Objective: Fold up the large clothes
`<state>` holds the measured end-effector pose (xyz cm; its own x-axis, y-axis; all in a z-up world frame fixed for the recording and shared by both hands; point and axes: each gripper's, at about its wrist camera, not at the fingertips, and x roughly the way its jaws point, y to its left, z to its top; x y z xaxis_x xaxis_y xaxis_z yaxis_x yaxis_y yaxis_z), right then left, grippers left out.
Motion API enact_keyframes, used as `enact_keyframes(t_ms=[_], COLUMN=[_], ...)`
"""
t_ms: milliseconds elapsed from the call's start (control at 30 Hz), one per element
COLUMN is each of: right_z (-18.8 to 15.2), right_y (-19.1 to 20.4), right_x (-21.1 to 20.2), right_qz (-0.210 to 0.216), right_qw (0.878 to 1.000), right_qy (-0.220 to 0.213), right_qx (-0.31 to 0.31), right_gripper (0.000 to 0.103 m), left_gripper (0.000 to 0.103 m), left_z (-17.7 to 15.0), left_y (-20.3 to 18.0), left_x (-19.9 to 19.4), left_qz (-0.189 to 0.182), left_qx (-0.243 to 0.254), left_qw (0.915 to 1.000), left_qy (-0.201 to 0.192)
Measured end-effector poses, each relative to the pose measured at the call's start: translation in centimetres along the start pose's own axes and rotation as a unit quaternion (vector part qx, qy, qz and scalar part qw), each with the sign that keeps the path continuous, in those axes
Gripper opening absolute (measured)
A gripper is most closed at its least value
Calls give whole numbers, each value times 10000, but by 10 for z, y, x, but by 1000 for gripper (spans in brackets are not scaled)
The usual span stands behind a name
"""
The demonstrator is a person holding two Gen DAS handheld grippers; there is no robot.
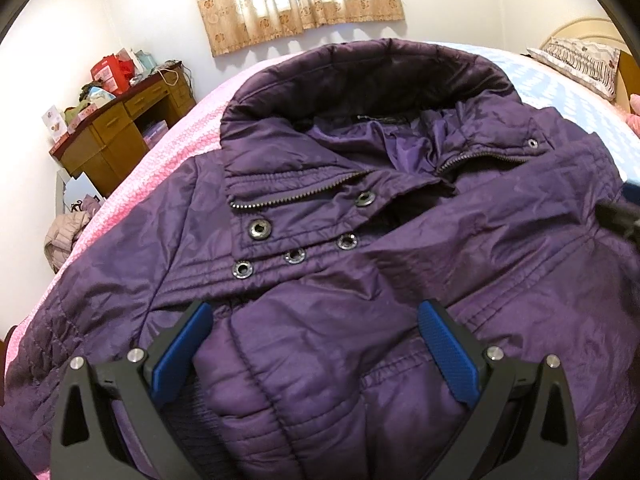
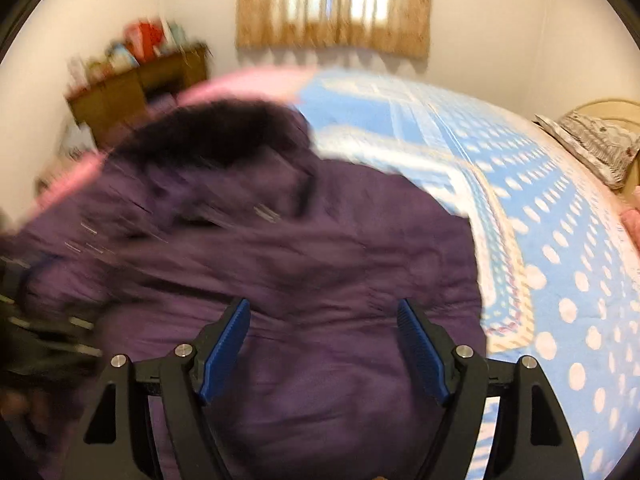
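Left wrist view: quilted purple padded jacket (image 1: 360, 280) fills mid-frame, seemingly unfolded; both the left hand-held gripper (image 1: 314, 350) and the right hand-held gripper (image 2: 323, 350) gape wide, empty.

Bed (image 2: 560, 264) lying under pink cover (image 1: 168, 148) at left and blue dotted blanket (image 2: 520, 200) at right, carrying purple jacket (image 1: 360, 280) spread near, pillow (image 1: 580, 60) far right.

A faintly glossy, quilted purple jacket (image 1: 360, 272) with metal snaps (image 1: 260, 229) is seen; ribbed blue pads (image 1: 448, 356) on matt black plastic; a wooden desk (image 1: 120, 128) upper left.
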<state>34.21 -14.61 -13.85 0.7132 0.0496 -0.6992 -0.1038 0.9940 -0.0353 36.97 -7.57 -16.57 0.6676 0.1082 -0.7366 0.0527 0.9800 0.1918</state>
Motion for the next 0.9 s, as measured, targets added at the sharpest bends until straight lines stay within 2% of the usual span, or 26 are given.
enact_keyframes(t_ms=[133, 200, 333, 900], right_z=[-11, -21, -24, -25], right_y=[36, 32, 23, 22], right_x=[22, 36, 45, 56], right_qz=[148, 182, 449, 350], right_qw=[9972, 9969, 9968, 9967], right_qy=[406, 550, 608, 635], right_qx=[-610, -532, -260, -366], right_gripper=[83, 83, 85, 88], left_gripper=[103, 103, 103, 103], left_z=[1, 2, 2, 2], left_y=[3, 3, 2, 3], left_x=[1, 2, 3, 5], left_qz=[-34, -28, -26, -47], left_qx=[-37, -48, -50, -75], left_qw=[10000, 10000, 10000, 10000], left_qy=[7, 7, 14, 30])
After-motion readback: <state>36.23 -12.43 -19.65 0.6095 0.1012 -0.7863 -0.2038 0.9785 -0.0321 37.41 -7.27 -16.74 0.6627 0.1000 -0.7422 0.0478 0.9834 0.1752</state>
